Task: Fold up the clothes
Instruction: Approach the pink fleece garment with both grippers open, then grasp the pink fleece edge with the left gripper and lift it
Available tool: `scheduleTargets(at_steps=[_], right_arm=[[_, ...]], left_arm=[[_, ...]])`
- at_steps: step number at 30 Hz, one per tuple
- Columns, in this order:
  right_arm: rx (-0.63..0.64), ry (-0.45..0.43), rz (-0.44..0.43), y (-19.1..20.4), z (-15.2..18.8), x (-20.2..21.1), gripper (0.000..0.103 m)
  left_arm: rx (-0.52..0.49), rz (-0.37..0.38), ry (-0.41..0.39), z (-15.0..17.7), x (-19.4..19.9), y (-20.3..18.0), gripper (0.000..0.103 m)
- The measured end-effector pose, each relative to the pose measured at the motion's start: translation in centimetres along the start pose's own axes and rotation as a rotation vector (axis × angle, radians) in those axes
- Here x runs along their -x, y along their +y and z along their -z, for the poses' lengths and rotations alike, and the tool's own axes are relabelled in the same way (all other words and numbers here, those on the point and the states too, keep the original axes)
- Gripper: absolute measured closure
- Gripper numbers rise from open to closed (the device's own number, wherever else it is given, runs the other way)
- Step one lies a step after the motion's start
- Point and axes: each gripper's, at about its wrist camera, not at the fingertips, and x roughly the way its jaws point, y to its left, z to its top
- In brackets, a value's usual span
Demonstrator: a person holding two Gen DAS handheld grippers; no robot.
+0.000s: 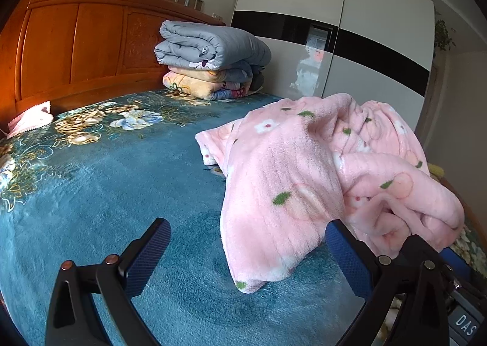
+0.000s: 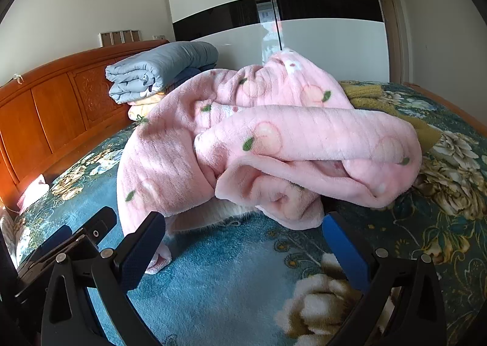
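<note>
A pink fleece garment [image 1: 274, 193] with peach and leaf prints lies crumpled in a heap on the blue floral bed cover [image 1: 106, 193]. In the right wrist view the same pink garment [image 2: 274, 139] fills the middle, one thick fold lying across its top. My left gripper [image 1: 246, 230] stands open just in front of the garment's lower hanging edge, nothing between its blue pads. My right gripper [image 2: 243, 224] is open too, its fingers on either side of the heap's near edge without closing on it. The left gripper's body [image 2: 70, 242] shows at the lower left of the right view.
A stack of folded quilts [image 1: 210, 62], grey on top, sits against the wooden headboard [image 1: 76, 41]. A white and black wardrobe [image 1: 350, 26] stands behind the bed. A mustard-coloured cloth [image 2: 380, 99] lies behind the pink heap. A small pink cloth [image 1: 30, 119] lies by the headboard.
</note>
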Motion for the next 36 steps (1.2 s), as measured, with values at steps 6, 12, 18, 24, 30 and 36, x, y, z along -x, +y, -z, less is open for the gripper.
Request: scheduleTargets(at_steps=[6, 12, 18, 24, 30, 36], right_arm=[[-0.010, 0.006, -0.001, -0.2, 0.0, -0.1, 0.000], [-0.025, 0.009, 0.032, -1.5, -0.7, 0.5, 0.000], [-0.162, -0.055, 0.089, -6.5, -2.4, 2.4, 0.000], [-0.228, -0.058, 0.128, -9.2, -3.2, 3.4, 0.000], [-0.212, -0.049, 0.118, -9.1, -3.4, 3.6, 0.000], [-0.259, -0.038, 0.080, -10.3, -3.0, 3.9, 0.000]], left_arm=[[-0.010, 0.007, 0.005, -0.1, -0.4, -0.3, 0.000], [-0.081, 0.009, -0.036, -4.5, -2.4, -1.7, 0.000], [-0.305, 0.012, -0.069, -11.8, -6.4, -7.5, 0.000], [-0.460, -0.028, 0.017, -12.8, -11.5, -12.0, 0.000], [-0.319, -0.002, 0.177, -13.2, -14.2, -11.9, 0.090], [-0.273, 0.144, 0.156, -12.6, -8.0, -11.2, 0.095]])
